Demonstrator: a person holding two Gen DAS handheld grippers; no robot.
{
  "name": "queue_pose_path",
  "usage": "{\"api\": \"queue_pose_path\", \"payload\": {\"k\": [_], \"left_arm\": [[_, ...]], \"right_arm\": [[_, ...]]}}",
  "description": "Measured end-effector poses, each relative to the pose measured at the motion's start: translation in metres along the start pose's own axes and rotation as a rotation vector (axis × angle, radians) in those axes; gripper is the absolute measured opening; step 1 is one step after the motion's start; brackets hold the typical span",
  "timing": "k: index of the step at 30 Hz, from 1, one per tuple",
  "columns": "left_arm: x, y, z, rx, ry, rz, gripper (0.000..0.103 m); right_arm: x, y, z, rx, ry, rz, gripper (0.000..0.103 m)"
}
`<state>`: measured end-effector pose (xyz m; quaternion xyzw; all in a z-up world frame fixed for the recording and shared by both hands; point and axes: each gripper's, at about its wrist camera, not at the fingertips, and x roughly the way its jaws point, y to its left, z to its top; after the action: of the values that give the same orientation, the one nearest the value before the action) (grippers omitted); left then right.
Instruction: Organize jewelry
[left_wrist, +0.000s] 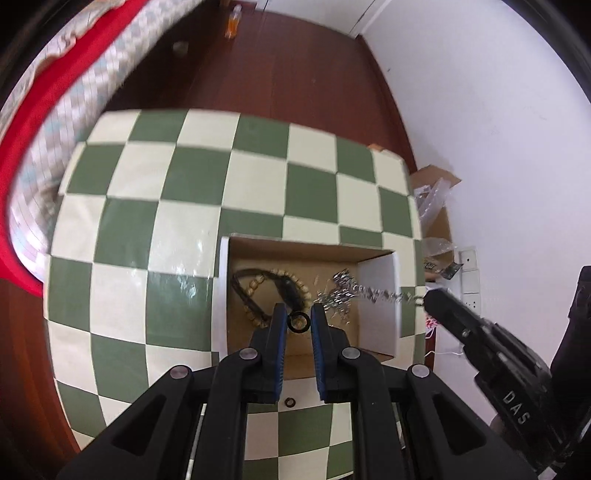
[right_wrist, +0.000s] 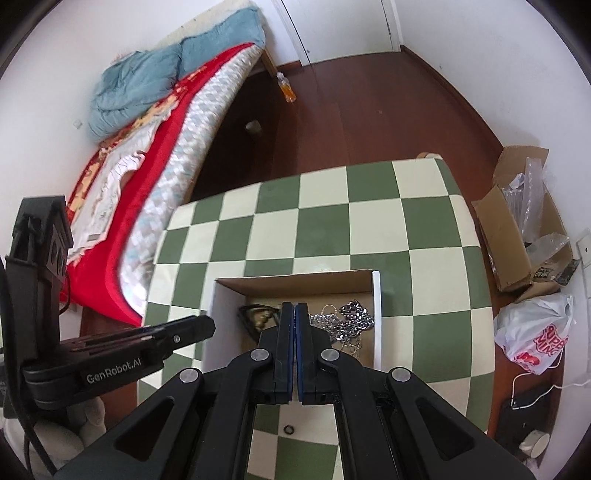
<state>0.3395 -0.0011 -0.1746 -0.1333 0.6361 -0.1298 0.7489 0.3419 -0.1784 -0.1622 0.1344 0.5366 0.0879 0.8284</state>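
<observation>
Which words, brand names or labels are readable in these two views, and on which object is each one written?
"DAS" on the right gripper body, left wrist view.
"GenRobot.AI" on the left gripper body, right wrist view.
Red letters on the white plastic bag: creased, not fully readable.
Dark label in the cardboard box on the floor: too small to read.

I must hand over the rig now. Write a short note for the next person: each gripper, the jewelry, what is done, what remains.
Left gripper: holds a black ring above the cardboard box.
Right gripper: shut, seemingly on the silver chain trailing into the box.
Done: beaded bracelet and chains already in the box.
Left: release ring and chain; one small ring remains on the checkered table.
</observation>
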Motion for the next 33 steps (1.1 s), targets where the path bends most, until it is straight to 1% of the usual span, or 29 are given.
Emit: {"api": "queue_pose_path", "payload": {"k": [3, 8, 12, 14, 17, 20, 23, 25, 26, 27, 28, 29, 30, 31, 32, 33], "left_arm": [[0.014, 0.005, -0.001, -0.012, 0.028, 0.002, 0.01], [0.025, 0.007, 0.005, -0.014, 0.042, 0.009, 0.01], [0.024, 0.007, 0.01, -0.024, 0.039, 0.009, 0.01], [0.023, 0.008, 0.008, -0.02, 0.04, 0.008, 0.01], [0.025, 0.008, -0.003, -0.004, 0.064, 0.012, 0.01], [0.029, 0.011, -0.009, -0.023, 0.082, 0.033, 0.01], [0.026, 0.015, -0.012, -0.047, 0.057, 0.075, 0.013], [0.022, 0.014, -0.011, -0.036, 0.034, 0.134, 0.036], [0.019, 0.013, -0.01, -0.031, 0.025, 0.167, 0.067], [0.014, 0.012, -0.01, -0.027, -0.001, 0.172, 0.077], [0.008, 0.012, -0.009, -0.022, -0.026, 0.179, 0.077], [0.005, 0.012, -0.009, -0.016, -0.038, 0.19, 0.078], [-0.001, 0.011, -0.009, -0.003, -0.058, 0.218, 0.082], [-0.004, 0.011, -0.008, 0.002, -0.072, 0.231, 0.087], [-0.011, 0.01, -0.009, 0.011, -0.103, 0.255, 0.094], [-0.016, 0.01, -0.011, 0.021, -0.129, 0.284, 0.098]], "right_arm": [[0.014, -0.005, 0.001, 0.008, 0.018, -0.007, 0.001], [0.032, -0.01, 0.006, 0.02, 0.042, -0.023, 0.001], [0.036, -0.014, 0.007, 0.032, 0.049, -0.026, 0.001], [0.036, -0.015, 0.007, 0.033, 0.051, -0.025, 0.001], [0.034, -0.016, 0.006, 0.031, 0.055, -0.024, 0.001], [0.034, -0.017, 0.005, 0.032, 0.063, -0.027, 0.001], [0.034, -0.018, 0.005, 0.042, 0.076, -0.028, 0.001], [0.033, -0.019, 0.003, 0.046, 0.084, -0.029, 0.002], [0.032, -0.019, 0.003, 0.045, 0.083, -0.039, 0.008], [0.031, -0.019, 0.003, 0.045, 0.082, -0.044, 0.014], [0.028, -0.02, 0.002, 0.052, 0.077, -0.046, 0.03], [0.025, -0.021, 0.002, 0.055, 0.074, -0.055, 0.05], [0.023, -0.021, 0.001, 0.052, 0.073, -0.073, 0.058], [0.019, -0.021, -0.001, 0.048, 0.067, -0.095, 0.069], [0.017, -0.02, -0.002, 0.04, 0.063, -0.117, 0.075], [0.015, -0.019, -0.005, 0.026, 0.065, -0.145, 0.078]]}}
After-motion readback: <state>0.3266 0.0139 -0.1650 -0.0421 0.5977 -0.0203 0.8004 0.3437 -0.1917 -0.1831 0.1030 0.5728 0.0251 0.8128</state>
